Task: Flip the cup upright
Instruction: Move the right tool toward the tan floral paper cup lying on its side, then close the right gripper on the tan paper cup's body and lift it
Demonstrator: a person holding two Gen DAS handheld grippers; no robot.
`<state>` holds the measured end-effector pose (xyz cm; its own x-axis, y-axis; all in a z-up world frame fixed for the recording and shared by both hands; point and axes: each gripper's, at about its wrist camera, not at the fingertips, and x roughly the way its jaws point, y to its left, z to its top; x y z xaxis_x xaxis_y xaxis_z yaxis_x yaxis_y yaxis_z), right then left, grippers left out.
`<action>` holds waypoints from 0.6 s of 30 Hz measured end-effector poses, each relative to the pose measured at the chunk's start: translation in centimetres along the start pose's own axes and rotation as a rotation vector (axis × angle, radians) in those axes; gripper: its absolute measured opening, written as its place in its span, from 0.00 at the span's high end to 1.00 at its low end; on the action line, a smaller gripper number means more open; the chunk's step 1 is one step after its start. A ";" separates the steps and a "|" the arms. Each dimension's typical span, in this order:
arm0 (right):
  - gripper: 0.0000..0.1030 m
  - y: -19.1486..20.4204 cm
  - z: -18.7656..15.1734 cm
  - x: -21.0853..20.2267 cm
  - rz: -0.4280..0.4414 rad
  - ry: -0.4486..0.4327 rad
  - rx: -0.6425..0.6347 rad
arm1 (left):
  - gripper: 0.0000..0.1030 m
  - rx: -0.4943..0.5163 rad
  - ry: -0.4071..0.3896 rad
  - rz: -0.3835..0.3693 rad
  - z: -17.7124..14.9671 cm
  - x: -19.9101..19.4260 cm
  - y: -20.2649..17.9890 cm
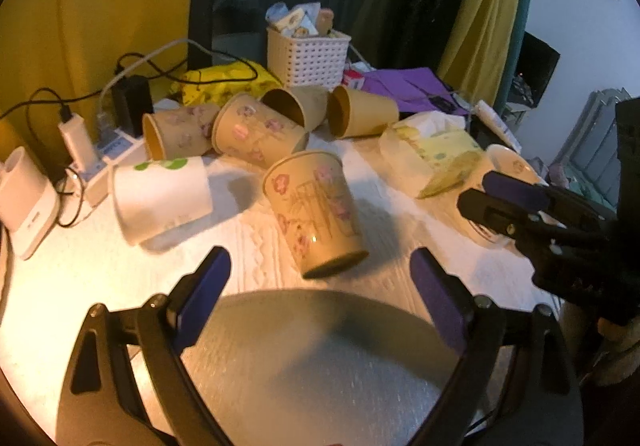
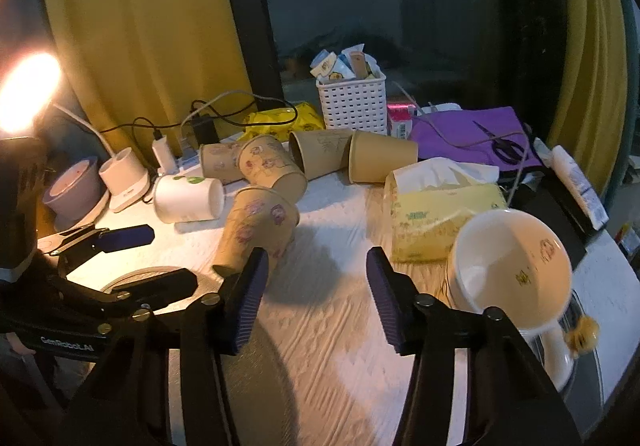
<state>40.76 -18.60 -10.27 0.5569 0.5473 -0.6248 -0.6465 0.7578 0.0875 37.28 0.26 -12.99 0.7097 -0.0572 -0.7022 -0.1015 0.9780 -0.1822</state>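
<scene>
A tan paper cup with flower print (image 1: 316,212) is tilted on the white table, mouth up and away, base toward me; it also shows in the right wrist view (image 2: 256,234). My left gripper (image 1: 320,282) is open just in front of its base, one finger on each side, not touching. My right gripper (image 2: 316,278) is open and empty to the cup's right; it shows at the right of the left wrist view (image 1: 504,202). Several more paper cups (image 1: 256,134) and a white cup (image 1: 160,198) lie on their sides behind.
A tissue pack (image 2: 440,214) and a white mug (image 2: 512,278) sit at the right. A white basket (image 1: 308,56), purple folder (image 2: 468,130), chargers and cables (image 1: 76,142) crowd the back. A round grey mat (image 1: 316,362) lies under my left gripper.
</scene>
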 end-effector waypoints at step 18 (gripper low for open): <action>0.48 -3.3 1.1 3.5 0.010 0.018 0.038 | 0.36 -0.023 0.171 -0.024 1.2 8.0 -0.5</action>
<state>45.46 -18.82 -11.91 0.5411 0.5484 -0.6375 -0.6316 0.7656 0.1225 43.80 -0.44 -17.68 0.5830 -0.1154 -0.8042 -0.1037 0.9712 -0.2145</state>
